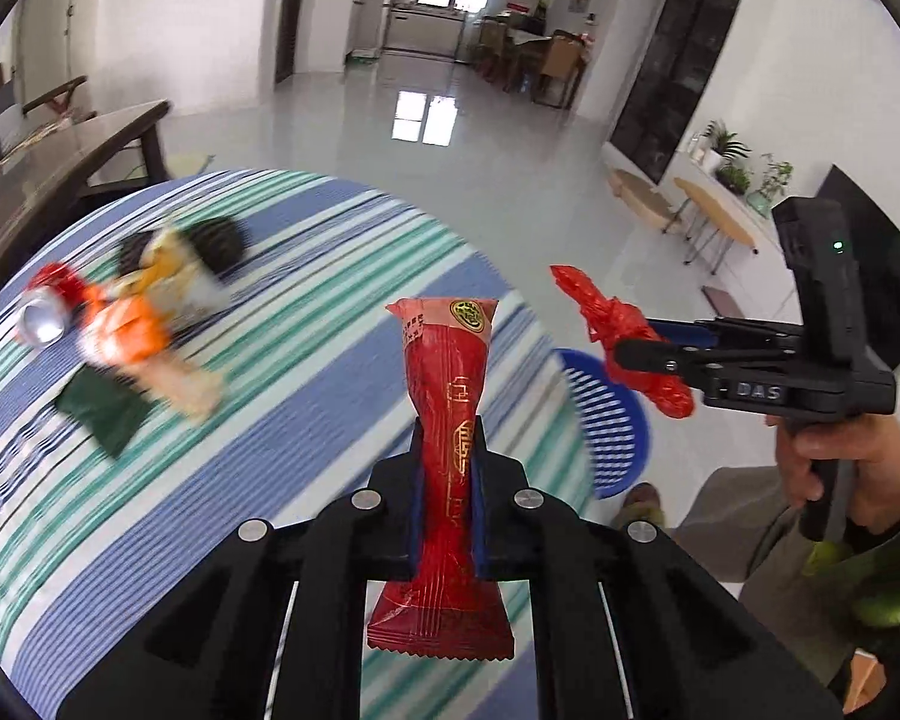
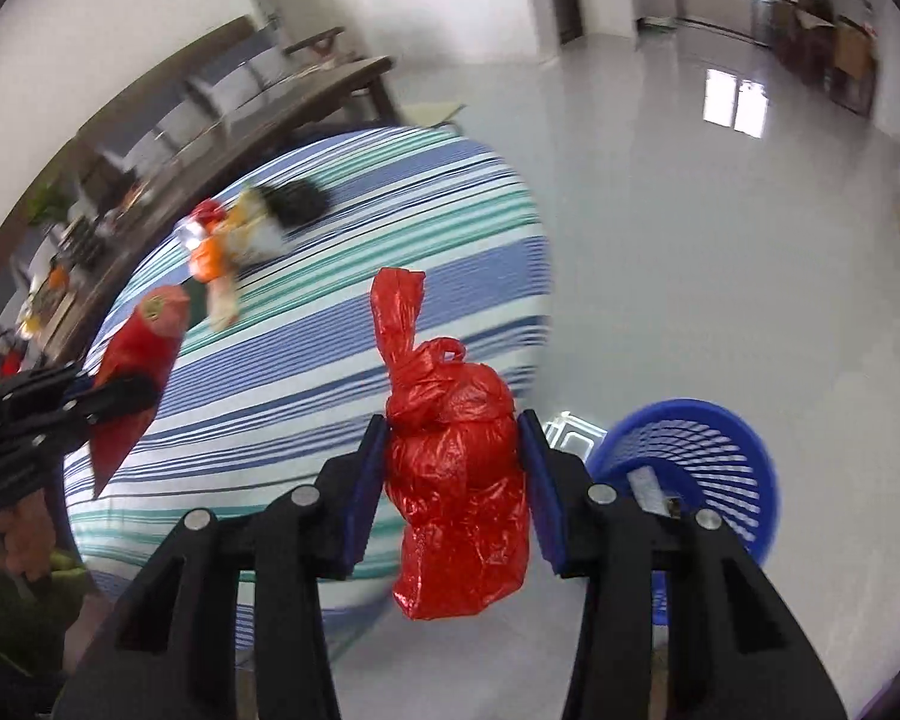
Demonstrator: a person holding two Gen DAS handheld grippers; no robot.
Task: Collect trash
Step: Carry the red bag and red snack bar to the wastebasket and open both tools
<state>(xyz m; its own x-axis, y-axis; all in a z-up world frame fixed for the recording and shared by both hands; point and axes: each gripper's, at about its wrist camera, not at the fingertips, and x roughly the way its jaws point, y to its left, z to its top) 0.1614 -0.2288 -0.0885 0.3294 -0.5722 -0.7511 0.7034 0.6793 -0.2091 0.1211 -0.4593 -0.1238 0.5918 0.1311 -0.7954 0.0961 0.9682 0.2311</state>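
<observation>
Red snack wrapper [image 1: 447, 420], pinched upright at its middle by the closed left gripper [image 1: 448, 468] above the striped tabletop [image 1: 306, 372]. Knotted red plastic bag [image 2: 456, 480], clamped between the pads of the right gripper [image 2: 453, 492], held off the tabletop edge, near the blue slotted basket [image 2: 708, 456] on the floor. Remaining trash, blurred, on the tabletop's far side: silver can [image 1: 42, 318], orange wrapper [image 1: 126, 330], dark green packet [image 1: 105, 411].

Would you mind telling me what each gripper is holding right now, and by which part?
The left gripper pinches a red foil snack wrapper around its middle. The right gripper clamps a knotted red plastic bag by its bulging body, below the knot.
</observation>
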